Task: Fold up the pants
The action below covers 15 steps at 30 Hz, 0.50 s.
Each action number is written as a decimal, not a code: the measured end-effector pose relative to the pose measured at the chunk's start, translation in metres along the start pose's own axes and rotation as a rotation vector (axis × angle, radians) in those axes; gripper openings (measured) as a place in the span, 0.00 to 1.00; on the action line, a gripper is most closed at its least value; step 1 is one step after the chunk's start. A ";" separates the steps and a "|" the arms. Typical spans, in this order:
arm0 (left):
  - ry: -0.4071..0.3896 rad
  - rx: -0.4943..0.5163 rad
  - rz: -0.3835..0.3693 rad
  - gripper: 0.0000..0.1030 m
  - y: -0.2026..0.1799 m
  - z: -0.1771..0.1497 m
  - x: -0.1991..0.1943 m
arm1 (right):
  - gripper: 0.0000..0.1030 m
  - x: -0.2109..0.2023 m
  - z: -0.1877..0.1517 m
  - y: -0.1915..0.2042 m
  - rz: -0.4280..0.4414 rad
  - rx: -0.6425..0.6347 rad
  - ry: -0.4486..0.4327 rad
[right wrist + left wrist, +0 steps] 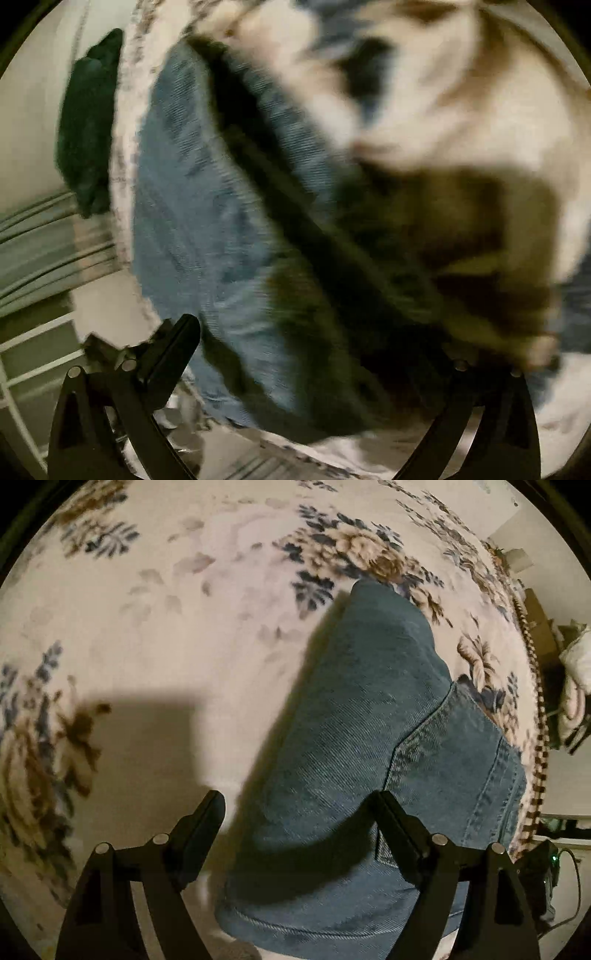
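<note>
The blue denim pants (369, 746) lie folded on a cream bedspread with a flower print (147, 627), with a seam and hem showing. My left gripper (299, 801) is open just above the near end of the pants, one finger over the denim and one over the bedspread. In the blurred right wrist view the pants (192, 206) lie along the bed's edge. My right gripper (317, 339) is open over them; its left finger (177, 339) is sharp, the right one is lost in blur and shadow.
The bedspread's fringed edge (535, 716) runs down the right, with floor, cables and a small device (550, 867) beyond. In the right wrist view a dark green cloth (88, 125) hangs past the bed's edge above a striped floor area (44, 251).
</note>
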<state>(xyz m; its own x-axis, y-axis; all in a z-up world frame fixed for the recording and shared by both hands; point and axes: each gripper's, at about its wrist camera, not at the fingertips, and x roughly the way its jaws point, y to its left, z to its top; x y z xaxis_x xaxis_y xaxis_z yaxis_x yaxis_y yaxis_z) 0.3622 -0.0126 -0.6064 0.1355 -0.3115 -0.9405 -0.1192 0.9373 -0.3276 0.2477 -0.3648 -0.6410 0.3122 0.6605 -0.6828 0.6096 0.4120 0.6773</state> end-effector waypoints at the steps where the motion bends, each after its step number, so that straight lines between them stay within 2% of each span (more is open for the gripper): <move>1: 0.008 -0.008 -0.031 0.81 0.004 0.001 0.002 | 1.00 0.006 0.000 0.003 -0.004 -0.009 -0.004; 2: 0.015 -0.019 -0.062 0.81 0.008 0.003 0.004 | 1.00 0.014 0.002 0.001 -0.022 -0.009 -0.003; 4: 0.037 -0.052 -0.130 0.81 0.019 0.005 0.009 | 1.00 0.017 0.005 -0.001 -0.002 0.017 -0.022; 6: 0.047 -0.073 -0.185 0.81 0.026 0.004 0.012 | 1.00 0.014 0.004 -0.001 0.057 0.043 -0.045; 7: 0.049 -0.087 -0.204 0.81 0.030 0.003 0.014 | 1.00 0.011 0.000 0.000 0.125 0.045 -0.068; 10: 0.069 -0.116 -0.274 0.80 0.035 0.005 0.019 | 1.00 0.009 -0.008 0.003 0.229 0.045 -0.097; 12: 0.076 -0.122 -0.313 0.79 0.036 0.008 0.023 | 1.00 0.010 -0.010 0.000 0.203 0.035 -0.102; 13: 0.073 -0.114 -0.336 0.75 0.034 0.008 0.024 | 1.00 0.011 -0.012 -0.006 0.193 0.040 -0.100; 14: 0.063 -0.106 -0.361 0.62 0.031 0.008 0.023 | 1.00 0.015 -0.013 -0.008 0.186 0.048 -0.111; 15: 0.057 -0.101 -0.370 0.61 0.029 0.008 0.022 | 1.00 0.015 -0.012 -0.007 0.179 0.048 -0.117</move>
<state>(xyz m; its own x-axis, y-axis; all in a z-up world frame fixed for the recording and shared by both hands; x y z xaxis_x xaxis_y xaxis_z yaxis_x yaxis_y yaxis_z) 0.3697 0.0086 -0.6358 0.1329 -0.6364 -0.7598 -0.1693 0.7408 -0.6500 0.2392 -0.3498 -0.6530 0.4992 0.6420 -0.5819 0.5696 0.2628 0.7788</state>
